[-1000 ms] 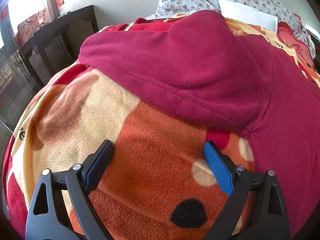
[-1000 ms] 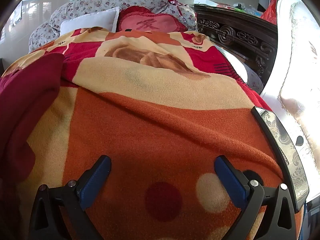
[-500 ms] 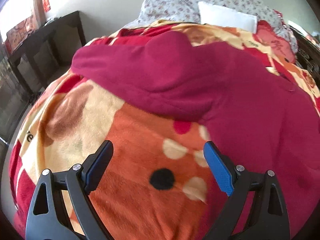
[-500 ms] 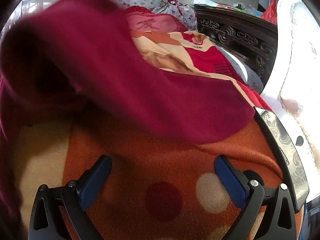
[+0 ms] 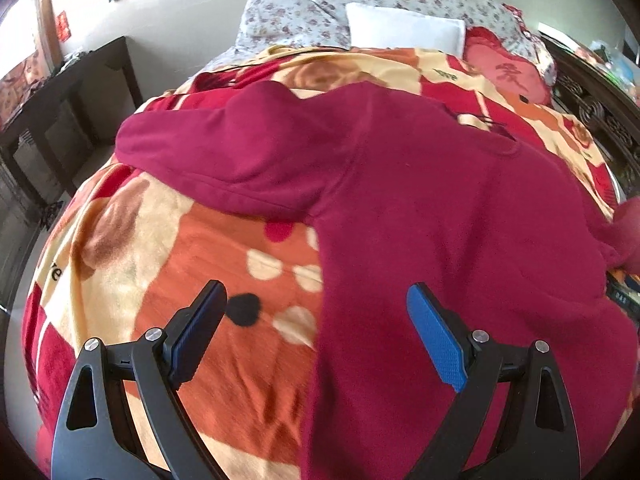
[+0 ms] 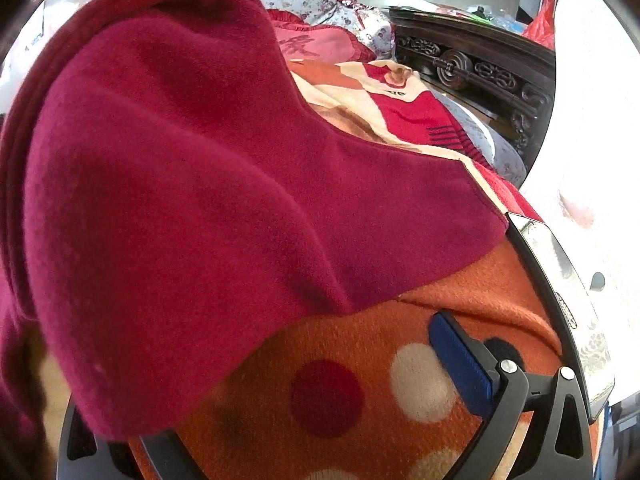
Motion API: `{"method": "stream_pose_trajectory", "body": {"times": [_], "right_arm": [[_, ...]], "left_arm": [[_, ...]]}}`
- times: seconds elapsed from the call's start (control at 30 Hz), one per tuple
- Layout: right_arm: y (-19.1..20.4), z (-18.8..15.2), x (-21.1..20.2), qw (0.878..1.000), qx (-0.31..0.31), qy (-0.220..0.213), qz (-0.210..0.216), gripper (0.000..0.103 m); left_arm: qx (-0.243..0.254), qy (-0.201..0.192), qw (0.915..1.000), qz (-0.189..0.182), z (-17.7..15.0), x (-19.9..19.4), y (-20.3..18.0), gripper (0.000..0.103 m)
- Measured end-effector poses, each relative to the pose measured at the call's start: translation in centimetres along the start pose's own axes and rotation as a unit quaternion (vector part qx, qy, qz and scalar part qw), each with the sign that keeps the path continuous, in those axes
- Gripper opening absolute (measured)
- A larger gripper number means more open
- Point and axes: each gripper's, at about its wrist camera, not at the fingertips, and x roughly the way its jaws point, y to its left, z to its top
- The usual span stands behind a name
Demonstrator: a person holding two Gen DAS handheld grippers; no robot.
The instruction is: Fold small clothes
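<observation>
A dark red fleece garment [image 5: 420, 208] lies spread on the orange patterned blanket [image 5: 168, 264], one sleeve stretching to the left. My left gripper [image 5: 316, 336] is open and empty, hovering over the garment's left edge. In the right wrist view a fold of the same garment [image 6: 192, 184] drapes over the left side of my right gripper [image 6: 320, 380] and hides its left finger. The right finger [image 6: 460, 364] stands wide to the right over the blanket.
Floral pillows [image 5: 360, 4] and a white pillow [image 5: 404, 28] lie at the head of the bed. A dark table [image 5: 60, 96] stands to the left. A carved dark wooden frame [image 6: 480, 68] and a shiny bed edge [image 6: 560, 288] run along the right.
The left gripper has pulled back and right, so more of the garment shows. The garment has swung over the right gripper and now covers its left finger.
</observation>
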Motion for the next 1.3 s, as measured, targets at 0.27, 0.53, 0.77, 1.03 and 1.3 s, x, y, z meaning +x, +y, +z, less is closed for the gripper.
{"method": "stream_pose_trajectory", "body": {"times": [0.27, 0.53, 0.77, 1.03, 1.3], "right_arm": [[-2.9, -0.6, -8.3, 0.999, -0.011, -0.043, -0.004, 0.101], [-4.6, -2.0, -17.8, 0.994, -0.064, -0.059, -0.059, 0.101], [-4.5, -2.0, -23.8, 0.993, -0.082, -0.067, -0.057, 0.101], [-3.1, -1.0, -28.0, 0.986, -0.115, -0.101, -0.063, 0.102], [0.8, -0.8, -26.6, 0.987, -0.122, -0.094, -0.052, 0.102]], "left_arm": [[0.039, -0.018, 0.9990, -0.013, -0.2, -1.8, -2.8, 0.092], [0.053, -0.031, 0.9967, -0.053, -0.2, -3.3, -5.5, 0.092], [0.059, -0.041, 0.9945, -0.077, 0.0, -5.0, -6.5, 0.092], [0.046, -0.055, 0.9934, -0.090, 0.5, -6.3, -5.9, 0.092], [0.039, -0.048, 0.9949, -0.080, 0.1, -5.8, -4.5, 0.092]]}}
